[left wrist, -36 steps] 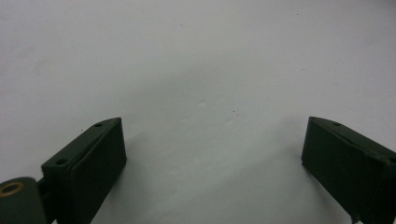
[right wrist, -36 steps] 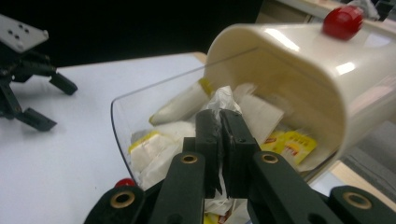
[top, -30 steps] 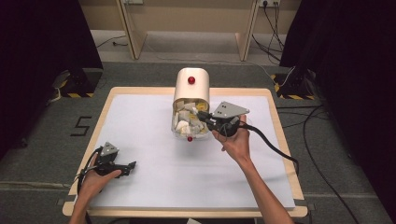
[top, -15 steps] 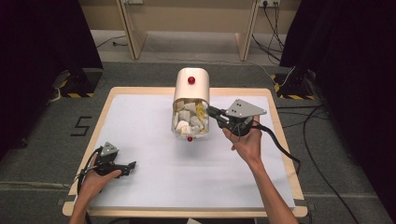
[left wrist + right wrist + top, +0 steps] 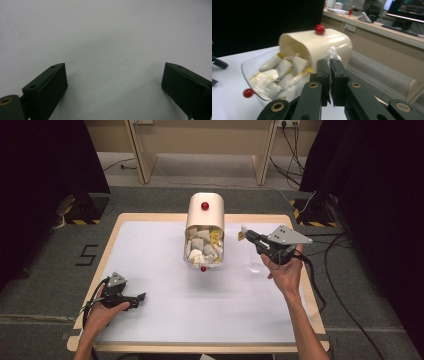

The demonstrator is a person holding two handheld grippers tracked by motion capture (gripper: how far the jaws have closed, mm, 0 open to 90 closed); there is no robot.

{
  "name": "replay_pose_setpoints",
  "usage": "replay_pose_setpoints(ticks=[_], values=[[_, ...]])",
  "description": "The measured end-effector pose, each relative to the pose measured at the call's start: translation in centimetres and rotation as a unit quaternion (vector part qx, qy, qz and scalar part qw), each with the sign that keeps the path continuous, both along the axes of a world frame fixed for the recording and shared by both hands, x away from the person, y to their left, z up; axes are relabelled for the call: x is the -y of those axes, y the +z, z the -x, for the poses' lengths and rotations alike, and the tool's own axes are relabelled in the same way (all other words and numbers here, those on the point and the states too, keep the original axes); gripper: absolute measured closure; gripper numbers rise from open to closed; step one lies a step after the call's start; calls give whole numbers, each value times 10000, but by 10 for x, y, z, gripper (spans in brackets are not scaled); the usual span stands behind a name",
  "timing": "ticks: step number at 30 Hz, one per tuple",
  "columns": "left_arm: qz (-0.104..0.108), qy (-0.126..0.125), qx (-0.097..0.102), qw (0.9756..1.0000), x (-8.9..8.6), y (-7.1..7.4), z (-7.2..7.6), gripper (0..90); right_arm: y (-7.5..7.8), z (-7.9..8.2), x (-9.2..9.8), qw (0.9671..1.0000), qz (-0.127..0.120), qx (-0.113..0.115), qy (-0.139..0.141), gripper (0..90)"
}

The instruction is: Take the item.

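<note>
On the left, our left gripper (image 5: 140,296) rests at about 8 o'clock on the white table (image 5: 150,250). Its jaws stand wide apart with nothing between them, just bare table in the left gripper view. It has not moved from a second ago.

In the middle, at about 12 o'clock, sits the cream box (image 5: 205,212) with a red knob on top. Its clear drawer (image 5: 203,251) is pulled open and is full of small white tea bags (image 5: 200,247) with bits of yellow on them.

On the right, our right gripper (image 5: 243,234) has changed. A second ago its tip was at the drawer, among the bags. Now it is lifted away to about 2 o'clock, just beside the box. Its jaws are squeezed tight on one tea bag (image 5: 331,53), which pokes up above the tips, white and crinkly like a thin paper pouch.

We think this means one bag is now out of the drawer. A small clear cup (image 5: 255,266) stands below the right gripper, so we guess the bag goes there next.
</note>
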State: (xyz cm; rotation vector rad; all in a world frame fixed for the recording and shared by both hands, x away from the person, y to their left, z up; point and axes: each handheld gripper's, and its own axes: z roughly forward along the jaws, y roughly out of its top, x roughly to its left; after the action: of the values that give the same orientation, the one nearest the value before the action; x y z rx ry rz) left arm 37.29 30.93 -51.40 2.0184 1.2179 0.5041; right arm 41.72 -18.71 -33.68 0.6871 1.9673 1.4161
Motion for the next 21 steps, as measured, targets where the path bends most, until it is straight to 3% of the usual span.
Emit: replay_pose_setpoints(ticks=[7, 18, 21], values=[[2, -1, 0, 10000, 0, 0, 0, 56, -10, -5, 27, 9993, -34, -145, -334, 865], [7, -1, 0, 10000, 0, 0, 0, 57, -25, -14, 38, 9980, -17, -386, -504, 864], [5, -1, -1, 10000, 0, 0, 0, 57, -29, -16, 42, 9976, -110, -494, -481, 866]])
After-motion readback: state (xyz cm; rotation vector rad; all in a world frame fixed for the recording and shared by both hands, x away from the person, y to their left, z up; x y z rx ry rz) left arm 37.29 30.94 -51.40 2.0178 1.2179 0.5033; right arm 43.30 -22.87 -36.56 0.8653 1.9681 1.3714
